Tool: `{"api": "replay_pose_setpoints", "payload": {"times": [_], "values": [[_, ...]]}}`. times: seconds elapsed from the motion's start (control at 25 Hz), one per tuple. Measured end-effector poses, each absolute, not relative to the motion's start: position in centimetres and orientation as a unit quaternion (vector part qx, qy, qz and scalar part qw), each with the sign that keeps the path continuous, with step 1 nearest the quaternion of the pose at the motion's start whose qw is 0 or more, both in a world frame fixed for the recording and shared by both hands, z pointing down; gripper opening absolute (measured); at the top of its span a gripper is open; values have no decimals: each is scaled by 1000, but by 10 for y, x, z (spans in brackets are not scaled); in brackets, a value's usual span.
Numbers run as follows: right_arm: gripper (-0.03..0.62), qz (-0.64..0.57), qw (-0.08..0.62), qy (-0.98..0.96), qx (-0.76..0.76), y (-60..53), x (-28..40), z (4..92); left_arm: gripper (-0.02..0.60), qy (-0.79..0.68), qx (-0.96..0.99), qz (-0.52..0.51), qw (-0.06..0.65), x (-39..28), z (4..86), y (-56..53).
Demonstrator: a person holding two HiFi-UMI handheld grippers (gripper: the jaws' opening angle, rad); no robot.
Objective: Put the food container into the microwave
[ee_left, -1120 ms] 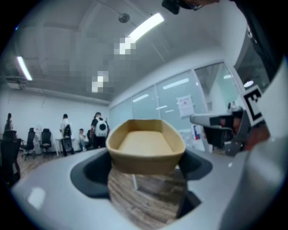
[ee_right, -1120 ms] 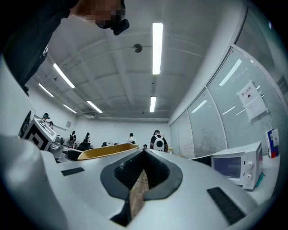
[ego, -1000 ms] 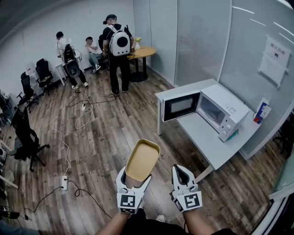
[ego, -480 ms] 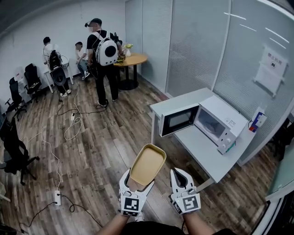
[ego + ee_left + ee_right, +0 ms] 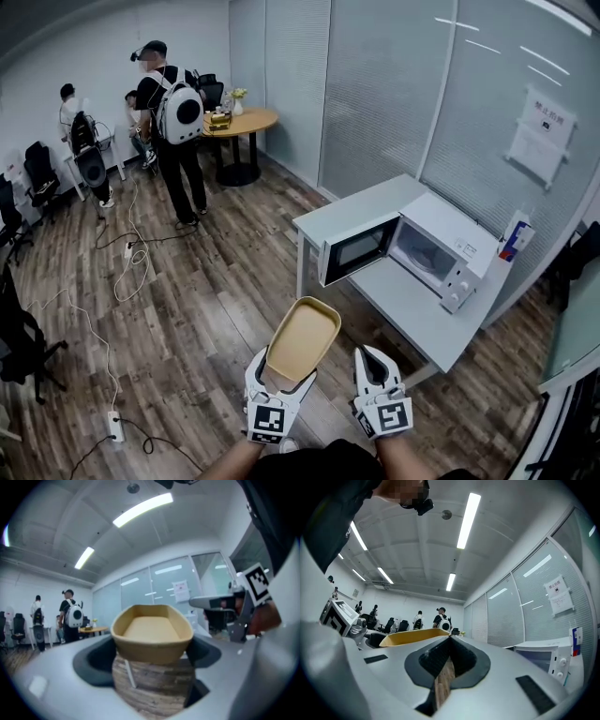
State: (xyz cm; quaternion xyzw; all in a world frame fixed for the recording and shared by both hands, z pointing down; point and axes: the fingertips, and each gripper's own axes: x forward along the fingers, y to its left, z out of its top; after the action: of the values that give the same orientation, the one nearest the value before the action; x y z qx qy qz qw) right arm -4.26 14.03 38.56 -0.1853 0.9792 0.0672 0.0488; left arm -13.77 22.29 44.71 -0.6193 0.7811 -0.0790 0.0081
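A tan oval food container [image 5: 302, 337] is held out over the wooden floor, with my left gripper [image 5: 278, 377] shut on its near end. In the left gripper view the empty container [image 5: 152, 632] sits between the jaws, its rim level. My right gripper [image 5: 372, 362] hangs just right of it, shut with nothing held; its tips meet in the right gripper view [image 5: 450, 639]. The white microwave [image 5: 441, 246] stands on a white table [image 5: 412, 305] ahead to the right, with its door [image 5: 354, 249] swung open to the left. The container is well short of it.
A glass partition wall [image 5: 394, 94] runs behind the table. A person with a backpack [image 5: 173, 112] stands at the far left near a round table [image 5: 239, 122]. Cables [image 5: 122, 272] and office chairs [image 5: 19, 347] lie on the floor at left.
The view has moved forward and right, so the microwave and table are closer. The container stays in my left gripper. The standing person has shifted left in view.
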Motion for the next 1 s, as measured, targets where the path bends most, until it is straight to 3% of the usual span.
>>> {"api": "replay_pose_setpoints", "payload": {"times": [1.0], "values": [[6,53,36,980,-187,-75,-76,402,468,780,-617,-102,-16,-181,465,23]]}}
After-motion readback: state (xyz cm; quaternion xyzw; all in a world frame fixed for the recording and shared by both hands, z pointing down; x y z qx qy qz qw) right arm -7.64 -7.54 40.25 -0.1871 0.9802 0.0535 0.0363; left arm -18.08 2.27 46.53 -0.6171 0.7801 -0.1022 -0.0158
